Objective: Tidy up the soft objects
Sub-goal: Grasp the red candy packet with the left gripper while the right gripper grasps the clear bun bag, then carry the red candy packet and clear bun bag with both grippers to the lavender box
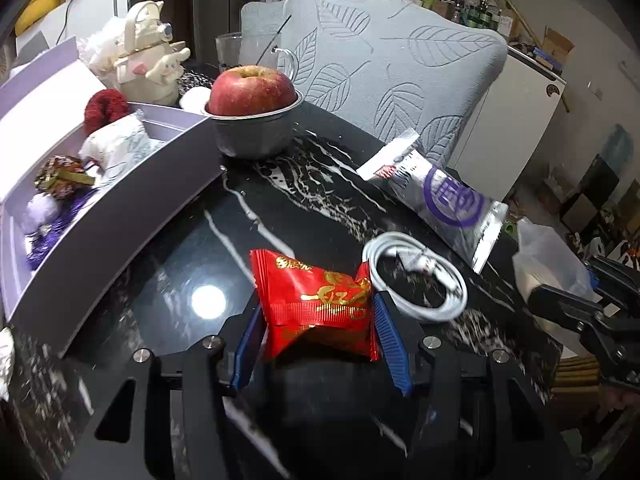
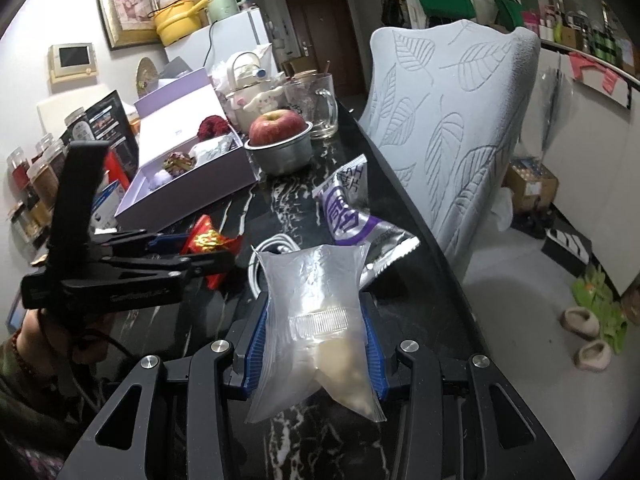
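The left gripper (image 1: 316, 320) pinches a red packet (image 1: 318, 304) between its 2 blue fingers (image 1: 390, 344), low over the black table (image 1: 280, 184). Just right of those fingers lies a white cable (image 1: 416, 276), with a silver pouch (image 1: 436, 196) beyond it. Ahead to their left sits a lilac box (image 1: 120, 184) holding soft items. The right gripper (image 2: 316, 344) pinches a clear bag (image 2: 316, 312) between its fingers (image 2: 256, 352), with the pouch just ahead.

gold characters on red packet (image 1: 320, 304), unreadable
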The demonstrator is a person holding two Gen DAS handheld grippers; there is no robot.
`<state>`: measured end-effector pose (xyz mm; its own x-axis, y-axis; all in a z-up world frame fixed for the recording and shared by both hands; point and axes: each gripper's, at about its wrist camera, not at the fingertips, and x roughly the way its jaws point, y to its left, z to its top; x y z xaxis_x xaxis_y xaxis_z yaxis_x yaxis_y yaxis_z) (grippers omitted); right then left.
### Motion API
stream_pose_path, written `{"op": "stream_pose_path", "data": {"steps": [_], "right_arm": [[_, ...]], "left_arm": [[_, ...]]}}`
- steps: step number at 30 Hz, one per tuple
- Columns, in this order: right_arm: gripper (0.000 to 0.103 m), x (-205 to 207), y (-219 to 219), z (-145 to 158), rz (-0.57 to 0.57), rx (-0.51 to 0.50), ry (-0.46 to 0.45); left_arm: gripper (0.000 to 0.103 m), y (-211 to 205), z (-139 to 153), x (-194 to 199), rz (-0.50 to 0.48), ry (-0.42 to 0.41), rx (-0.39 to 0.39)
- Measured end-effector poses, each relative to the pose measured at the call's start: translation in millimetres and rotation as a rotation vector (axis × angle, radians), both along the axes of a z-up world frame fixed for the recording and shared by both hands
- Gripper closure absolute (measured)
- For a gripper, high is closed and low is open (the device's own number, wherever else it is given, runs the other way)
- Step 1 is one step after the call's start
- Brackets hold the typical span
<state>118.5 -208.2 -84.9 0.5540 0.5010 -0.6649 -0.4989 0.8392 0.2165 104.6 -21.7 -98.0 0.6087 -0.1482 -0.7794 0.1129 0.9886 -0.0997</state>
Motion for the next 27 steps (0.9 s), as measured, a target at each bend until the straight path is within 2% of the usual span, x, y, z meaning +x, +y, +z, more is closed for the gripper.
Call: {"op": "stream_pose_path", "data": {"steps": [8, 19, 27], "right_arm": [[0.062, -13, 8, -10, 0.027, -0.003, 0.025], [0.062, -33, 28, -13, 0.085, 0.000, 0.031], [0.062, -48, 65, -11, 0.182, 0.024, 0.039]], "left_arm": [[0.050, -3, 5, -38, -0.023, 0.017, -0.013], [0.050, 3, 4, -72, -0.007, 0.030, -0.035], [0.050, 26, 17, -95, 0.053, 0.003, -0.033]]}}
